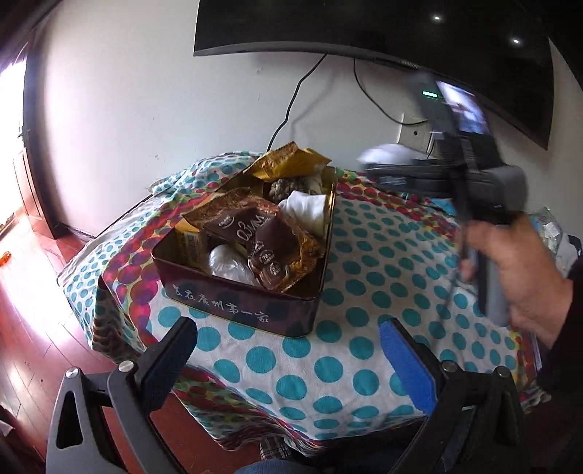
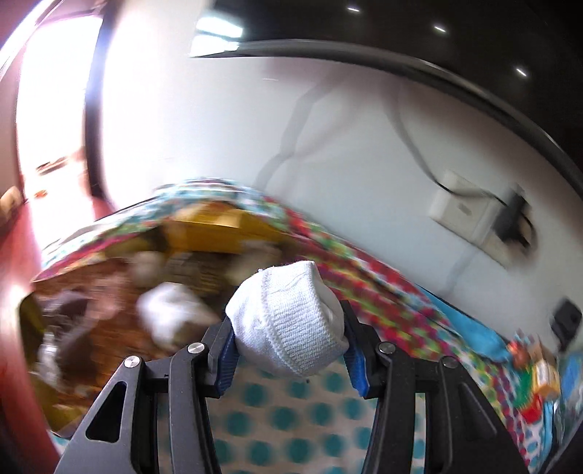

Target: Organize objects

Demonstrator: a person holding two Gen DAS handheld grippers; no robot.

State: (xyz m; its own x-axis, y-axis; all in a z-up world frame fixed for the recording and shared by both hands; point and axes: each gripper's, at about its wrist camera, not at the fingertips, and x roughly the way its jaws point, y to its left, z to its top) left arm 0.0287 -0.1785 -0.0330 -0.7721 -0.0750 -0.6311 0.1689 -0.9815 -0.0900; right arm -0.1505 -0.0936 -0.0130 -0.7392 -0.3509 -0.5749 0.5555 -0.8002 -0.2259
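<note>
I am seeing bare spotted tablecloth (image 1: 328,364) lying open between my left gripper (image 1: 288,361), whose jaws are standing wide with nothing between them, and the dark tin (image 1: 240,306); nothing is blocking that stretch. The tin is sitting near the table's left edge, and wrappers (image 1: 262,233) and white bundles are heaping above its rim, so little room is showing inside it. To its right the cloth is running clear toward the wall. My right hand (image 1: 521,277) and its rig are filling the right side above the table, with the white sock roll (image 2: 291,321) clamped in the right gripper (image 2: 291,350). Clutter is crowding the far right corner. A dark screen (image 1: 364,32) is overhanging the back edge.
</note>
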